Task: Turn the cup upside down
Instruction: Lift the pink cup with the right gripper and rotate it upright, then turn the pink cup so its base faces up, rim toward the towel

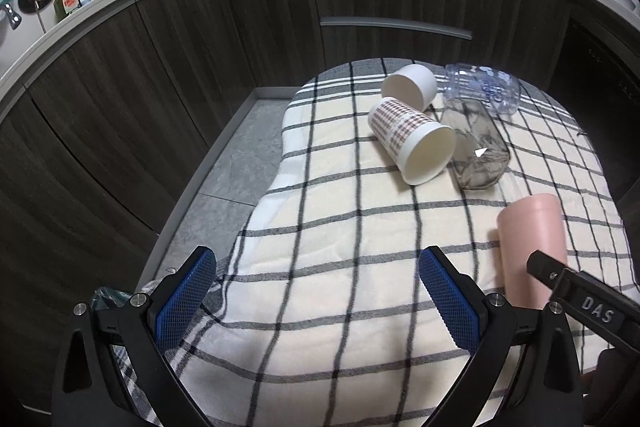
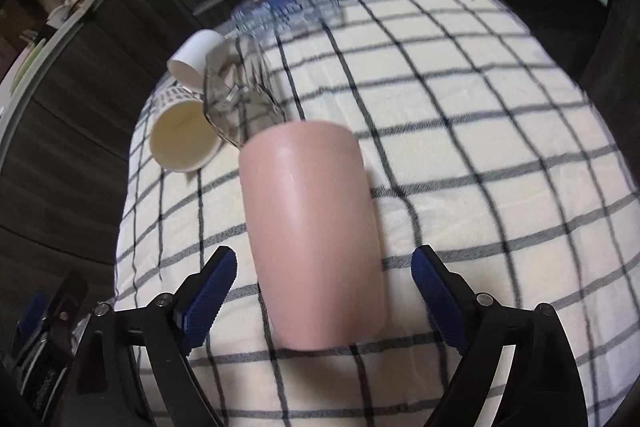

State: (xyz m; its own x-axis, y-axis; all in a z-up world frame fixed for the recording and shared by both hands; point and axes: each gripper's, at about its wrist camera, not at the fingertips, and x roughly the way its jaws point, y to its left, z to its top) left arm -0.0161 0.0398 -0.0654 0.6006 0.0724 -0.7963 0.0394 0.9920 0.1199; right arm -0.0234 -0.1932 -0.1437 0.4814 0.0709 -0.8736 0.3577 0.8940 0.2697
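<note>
The pink cup (image 2: 312,231) looks like a stiff, smooth-walled tumbler, probably plastic or glazed ceramic; the sheen down its side suggests a slick surface, so I judge it could slide between the pads unless the squeeze is firm and square across the body. It seems light enough for one gripper, and not fragile the way the glass pieces behind it are. The best hold, in my view, is across the mid-wall, where the sides run nearly straight, not near the rounded end.

In the right wrist view it fills the centre of the frame, standing with its closed, flat end up (so it may already be inverted, though its lower rim is not clear to me). It is a plain matte pink with no handle and no print, slightly wider toward the bottom of the frame. It stands on the checked cloth (image 2: 480,131).

The right gripper (image 2: 324,291) has its blue fingers (image 2: 210,291) spread wide on either side of the cup's lower body, with a gap on both sides, so nothing is clamped. The left gripper (image 1: 316,299) is likewise spread apart over bare cloth at the bottom of its frame, with the pink cup at lower right.

Toward the upper left of the right wrist view lie a patterned paper cup (image 2: 182,139), a white paper cup (image 2: 194,61), a faceted glass (image 2: 240,95) and a clear blue-tinted jar (image 2: 288,7), all tipped on their sides, close together.
</note>
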